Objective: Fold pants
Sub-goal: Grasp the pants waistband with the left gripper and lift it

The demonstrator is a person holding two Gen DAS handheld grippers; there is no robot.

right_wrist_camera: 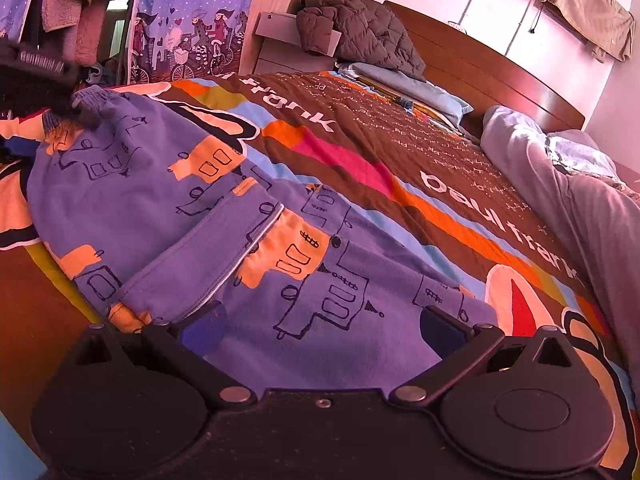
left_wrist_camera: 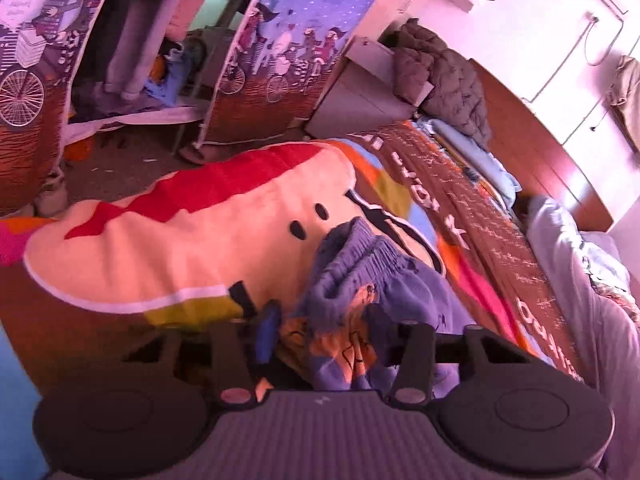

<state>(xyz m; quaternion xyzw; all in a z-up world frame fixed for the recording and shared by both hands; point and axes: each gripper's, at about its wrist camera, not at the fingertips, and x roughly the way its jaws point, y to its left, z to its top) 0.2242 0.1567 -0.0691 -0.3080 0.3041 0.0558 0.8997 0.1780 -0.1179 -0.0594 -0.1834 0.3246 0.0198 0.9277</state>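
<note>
Spread over your bed's colourful blanket [right_wrist_camera: 360, 152] lie the pants [right_wrist_camera: 224, 240]. Your left gripper [left_wrist_camera: 328, 332] clamps bunched waistband fabric; your right gripper [right_wrist_camera: 320, 332] straddles them, jaws released.

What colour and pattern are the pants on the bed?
The pants are blue-purple with orange patches and dark line drawings; the right wrist view shows them best.

The pants [right_wrist_camera: 224, 216] were blue-violet, printed with orange patches and dark line-drawn boxes, and had a ribbed blue waistband [left_wrist_camera: 360, 248]. The bedspread [right_wrist_camera: 400, 148] was brown with white lettering, banded in orange, pink, light blue and olive, with a cream and red cartoon face [left_wrist_camera: 180, 236]. The headboard [right_wrist_camera: 492, 68] was reddish-brown wood. A quilted jacket [right_wrist_camera: 360, 36] was grey-brown.
</note>
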